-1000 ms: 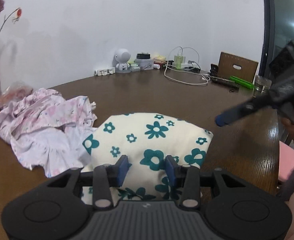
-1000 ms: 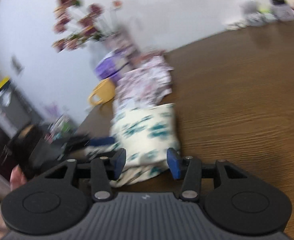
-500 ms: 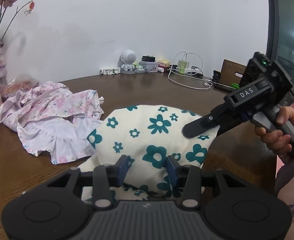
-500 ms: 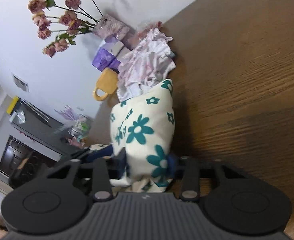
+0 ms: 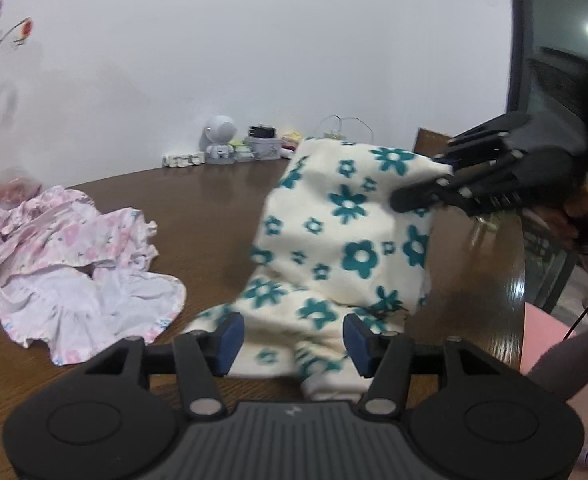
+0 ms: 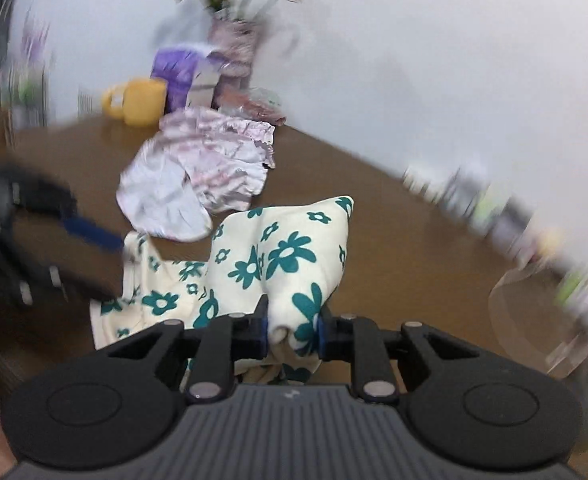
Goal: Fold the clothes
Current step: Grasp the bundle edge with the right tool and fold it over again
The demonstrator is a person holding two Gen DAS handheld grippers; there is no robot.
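The right gripper (image 6: pixel 293 330), jaws closing, pinches the flowered garment (image 5: pixel 346 248); the left gripper (image 5: pixel 293 338), opening, straddles its hem near the table's (image 5: pixel 214 216) front edge. The person should probably lift evenly, clear of the pink clothes (image 5: pixel 70 256).

The right gripper (image 6: pixel 293 330) is closing its jaws on a bunched fold of the cream, teal-flowered garment (image 6: pixel 278 256), which is hanging over the brown table (image 6: pixel 406 248) near a crumpled pink garment (image 6: pixel 198 172).
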